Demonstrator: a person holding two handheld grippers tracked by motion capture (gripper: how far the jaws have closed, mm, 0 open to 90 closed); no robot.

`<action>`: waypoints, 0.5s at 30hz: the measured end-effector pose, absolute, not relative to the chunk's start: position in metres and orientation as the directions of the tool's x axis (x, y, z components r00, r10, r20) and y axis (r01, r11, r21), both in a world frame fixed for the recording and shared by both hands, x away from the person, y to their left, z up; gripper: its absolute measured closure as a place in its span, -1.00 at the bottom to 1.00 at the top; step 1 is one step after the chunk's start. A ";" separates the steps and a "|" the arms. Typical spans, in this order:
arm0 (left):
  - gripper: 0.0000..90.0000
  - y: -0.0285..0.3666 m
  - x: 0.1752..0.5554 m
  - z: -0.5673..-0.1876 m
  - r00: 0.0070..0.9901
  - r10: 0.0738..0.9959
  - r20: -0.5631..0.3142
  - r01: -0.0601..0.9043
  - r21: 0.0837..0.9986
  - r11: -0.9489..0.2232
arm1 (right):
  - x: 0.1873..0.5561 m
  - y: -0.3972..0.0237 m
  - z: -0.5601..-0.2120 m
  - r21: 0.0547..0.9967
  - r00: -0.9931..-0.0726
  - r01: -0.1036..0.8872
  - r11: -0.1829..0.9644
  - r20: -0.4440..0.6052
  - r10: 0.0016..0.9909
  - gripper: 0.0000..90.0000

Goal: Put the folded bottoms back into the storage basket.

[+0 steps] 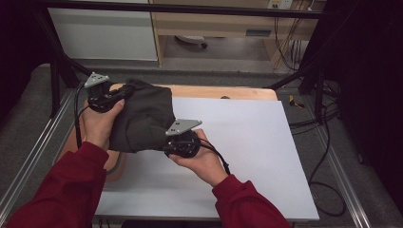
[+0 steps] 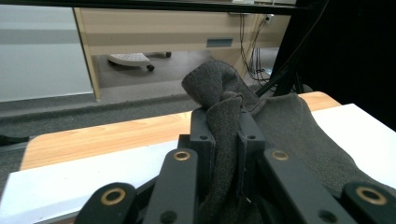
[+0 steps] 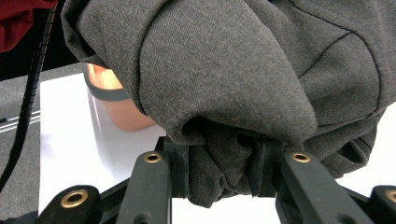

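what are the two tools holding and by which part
Both hold the dark grey folded cloth garment. The left tool pinches a bunched fold at its far edge; the right tool clamps gathered fabric at its near lower edge.

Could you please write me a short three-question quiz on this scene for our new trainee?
1. True or false: the left hand-held gripper has a fold of the dark grey garment clamped between its jaws.
2. Multiple choice: what lies under the garment on the person's left, seen in the right gripper view? A) a blue plate B) an orange basin with a grey rim C) a metal tray
3. Fill in: the white board lies on a ______ tabletop.

Key: 1 true. 2 B. 3 wooden. The right hand-held gripper also grips a bunch of the garment.
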State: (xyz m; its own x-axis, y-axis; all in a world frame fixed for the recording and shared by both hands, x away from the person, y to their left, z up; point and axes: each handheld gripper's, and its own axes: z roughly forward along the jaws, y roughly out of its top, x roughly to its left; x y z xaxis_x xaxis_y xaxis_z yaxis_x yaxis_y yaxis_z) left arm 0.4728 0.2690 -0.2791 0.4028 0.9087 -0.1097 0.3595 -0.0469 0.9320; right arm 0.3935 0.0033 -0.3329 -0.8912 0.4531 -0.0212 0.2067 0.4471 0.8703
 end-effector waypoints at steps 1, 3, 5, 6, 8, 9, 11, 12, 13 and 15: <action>0.78 0.272 0.473 -0.279 0.400 0.910 -0.109 0.360 0.932 -0.046 | 0.394 0.006 -0.332 0.870 -0.892 0.207 0.448 -0.021 0.451 0.47; 0.78 0.277 0.473 -0.278 0.394 0.912 -0.111 0.361 0.932 -0.043 | 0.395 0.011 -0.332 0.870 -0.894 0.204 0.448 -0.021 0.447 0.47; 0.78 0.283 0.472 -0.277 0.388 0.915 -0.112 0.362 0.931 -0.039 | 0.396 0.017 -0.331 0.870 -0.896 0.202 0.450 -0.021 0.443 0.47; 0.78 0.286 0.472 -0.277 0.384 0.917 -0.112 0.363 0.931 -0.039 | 0.397 0.020 -0.331 0.869 -0.898 0.200 0.452 -0.022 0.439 0.47; 0.78 0.291 0.472 -0.277 0.378 0.919 -0.111 0.364 0.931 -0.037 | 0.398 0.025 -0.330 0.869 -0.899 0.198 0.454 -0.023 0.437 0.47; 0.78 0.294 0.472 -0.276 0.374 0.921 -0.110 0.365 0.930 -0.037 | 0.399 0.028 -0.330 0.869 -0.900 0.197 0.453 -0.022 0.435 0.47; 0.78 0.298 0.472 -0.276 0.369 0.924 -0.105 0.364 0.930 -0.039 | 0.400 0.033 -0.329 0.869 -0.902 0.195 0.455 -0.022 0.431 0.47; 0.78 0.300 0.473 -0.275 0.367 0.925 -0.102 0.365 0.930 -0.042 | 0.400 0.035 -0.329 0.870 -0.903 0.194 0.454 -0.023 0.430 0.47; 0.78 0.302 0.473 -0.275 0.364 0.926 -0.102 0.365 0.930 -0.041 | 0.401 0.037 -0.329 0.870 -0.904 0.192 0.455 -0.024 0.427 0.47; 0.78 0.307 0.473 -0.274 0.358 0.928 -0.101 0.365 0.930 -0.040 | 0.402 0.042 -0.329 0.871 -0.904 0.193 0.453 -0.021 0.426 0.47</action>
